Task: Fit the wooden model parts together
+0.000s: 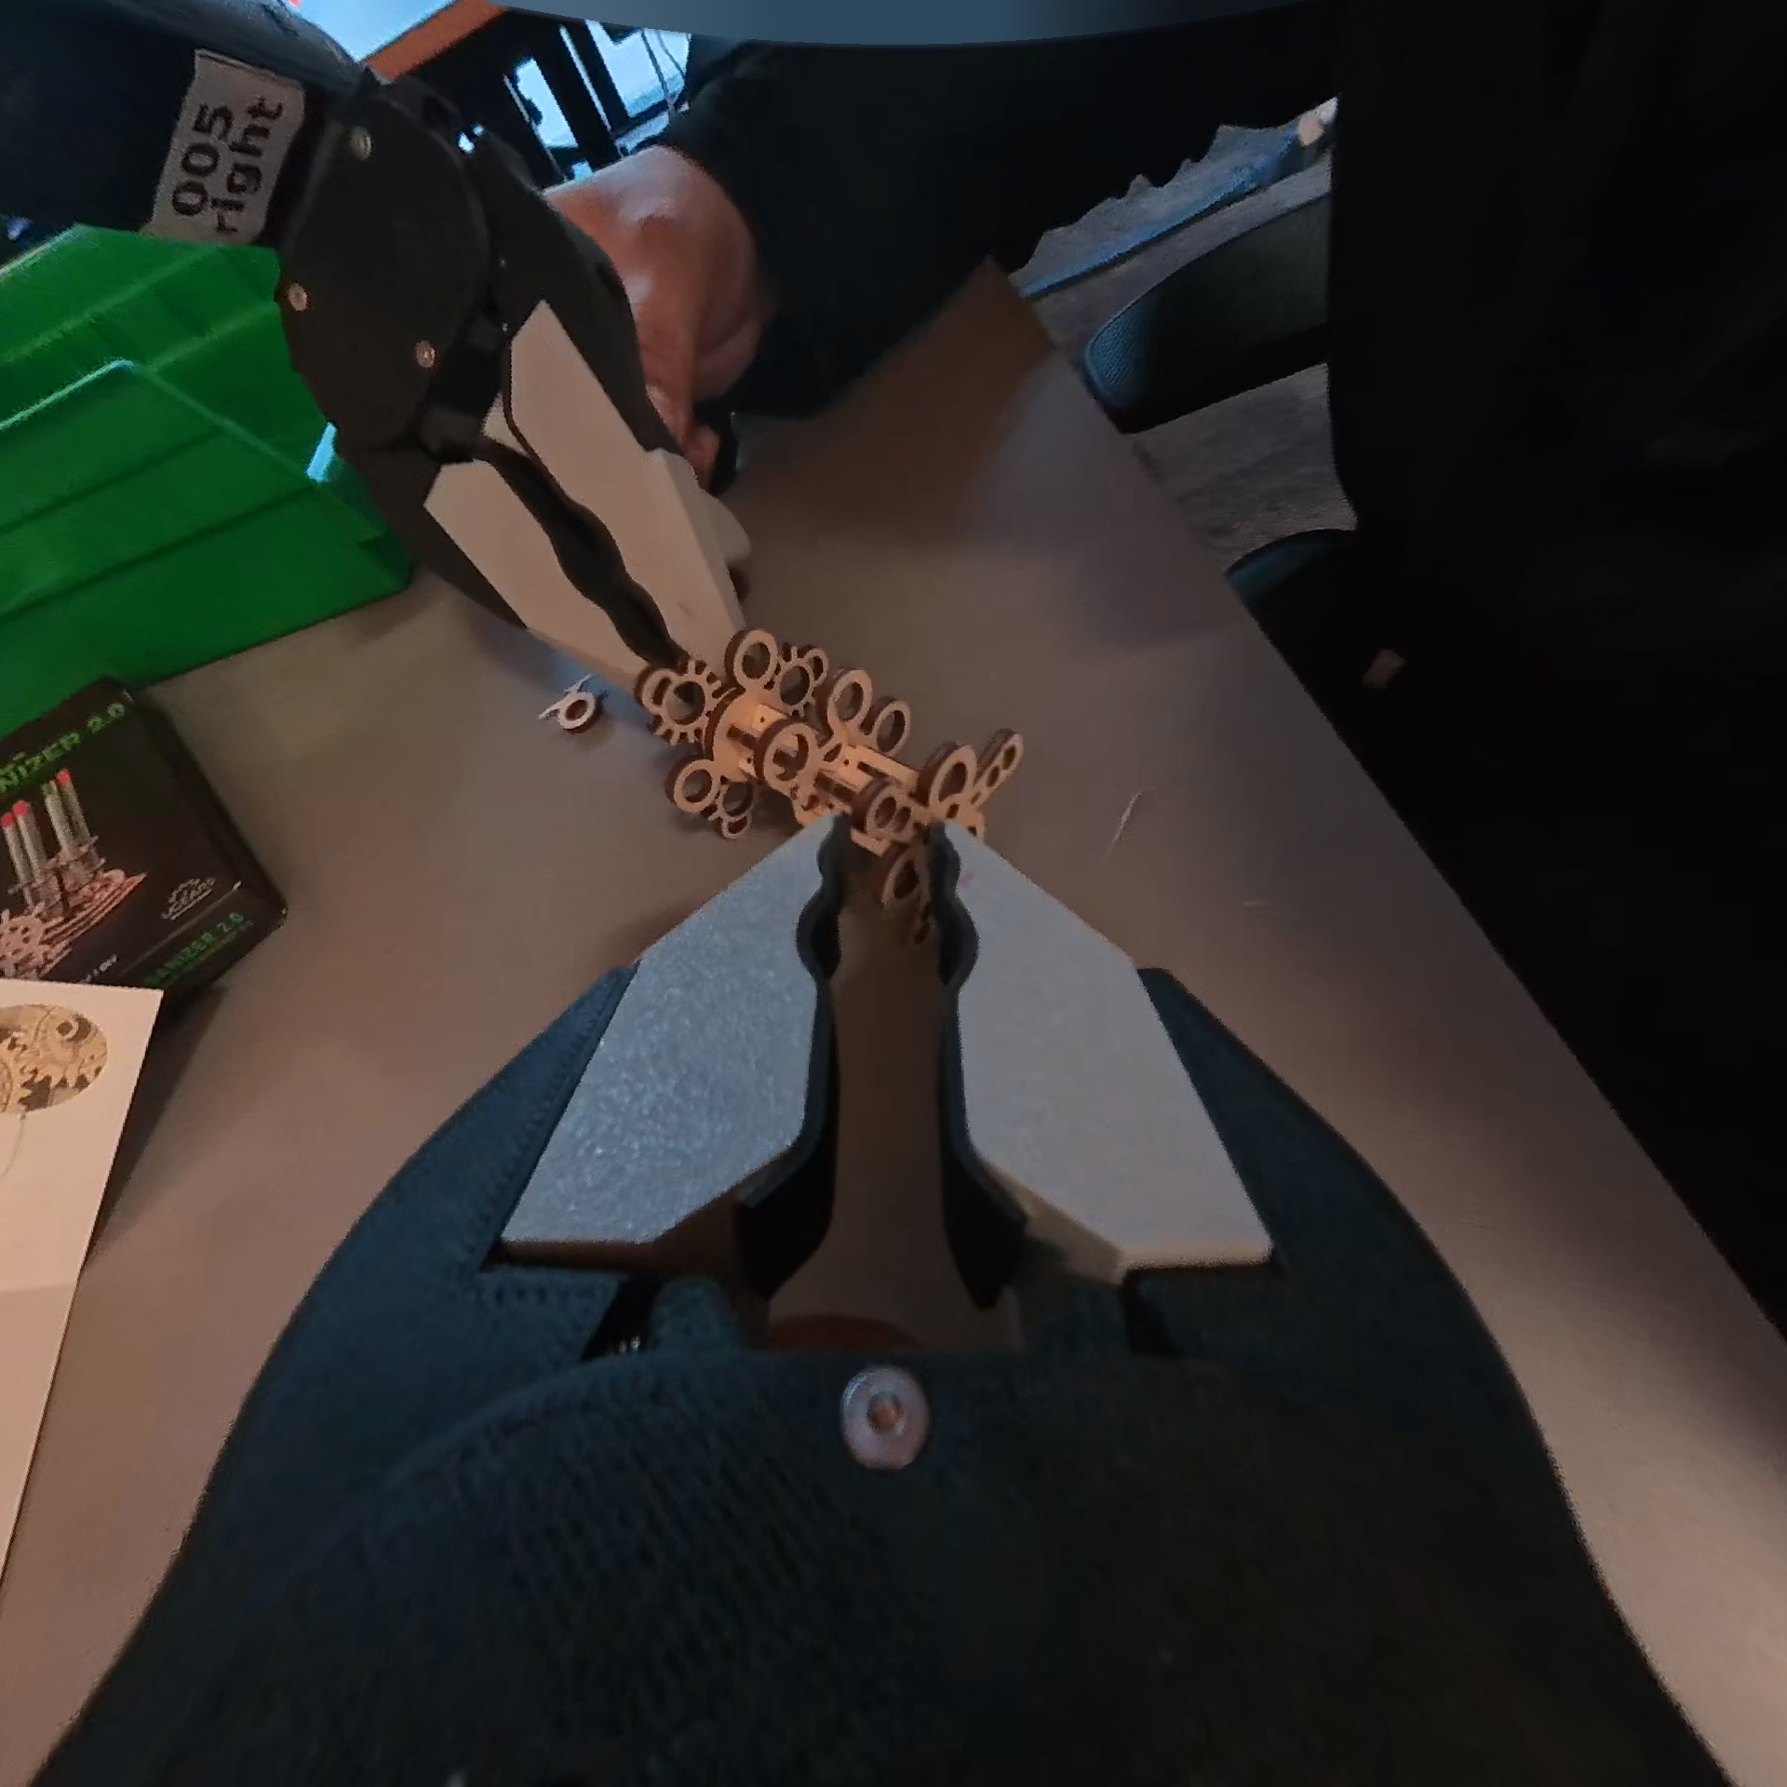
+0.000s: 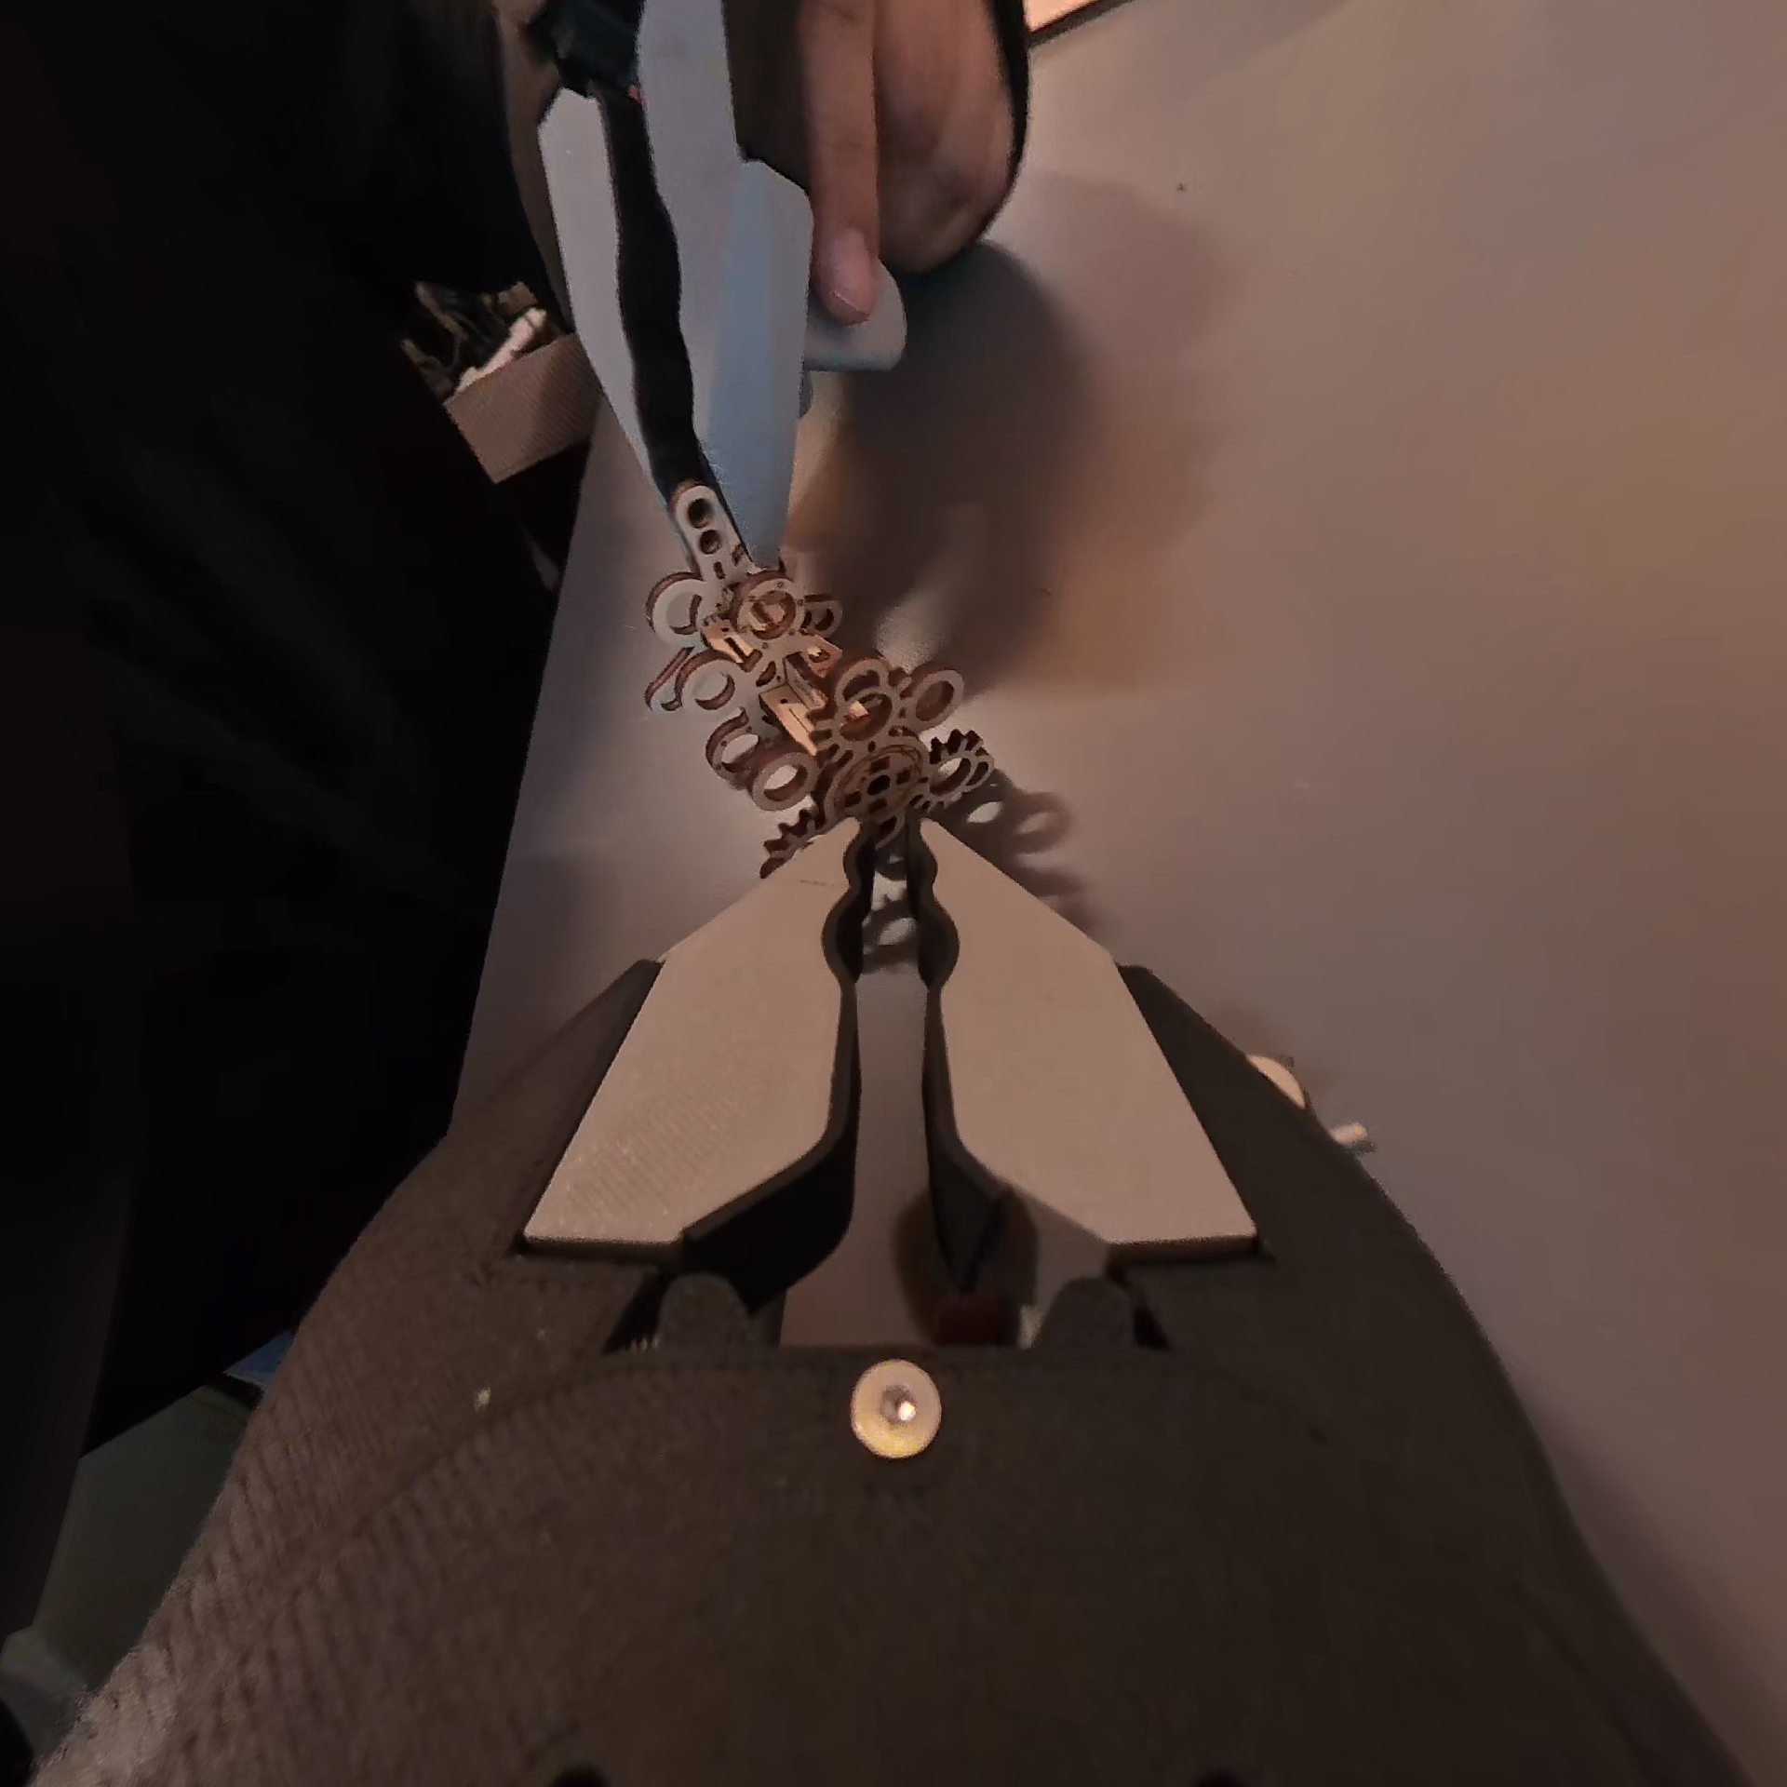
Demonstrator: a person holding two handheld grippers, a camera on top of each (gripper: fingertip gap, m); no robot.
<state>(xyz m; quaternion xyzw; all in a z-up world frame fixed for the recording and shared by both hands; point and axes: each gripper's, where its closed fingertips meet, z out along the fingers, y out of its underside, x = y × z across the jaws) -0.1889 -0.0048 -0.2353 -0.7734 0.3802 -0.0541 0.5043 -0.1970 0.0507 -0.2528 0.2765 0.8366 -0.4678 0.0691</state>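
A wooden model assembly (image 1: 822, 749) of ring-shaped discs and gears on a short shaft is held above the grey table between both grippers. My left gripper (image 1: 888, 839) is shut on its near end. My right gripper (image 1: 667, 650) comes in from the upper left and is shut on the gear at its far end. In the right wrist view the right gripper (image 2: 885, 839) grips the gear end of the assembly (image 2: 803, 716), and the left gripper (image 2: 720, 541) holds the far end, with a hand (image 2: 899, 145) behind it.
A small loose wooden piece (image 1: 572, 708) lies on the table (image 1: 1112, 919) left of the assembly. A green bin (image 1: 164, 464), a dark product box (image 1: 116, 851) and a white sheet (image 1: 58, 1160) sit at the left. The table edge runs along the right. The tips of one gripper are about 7 cm away from the tips of the other.
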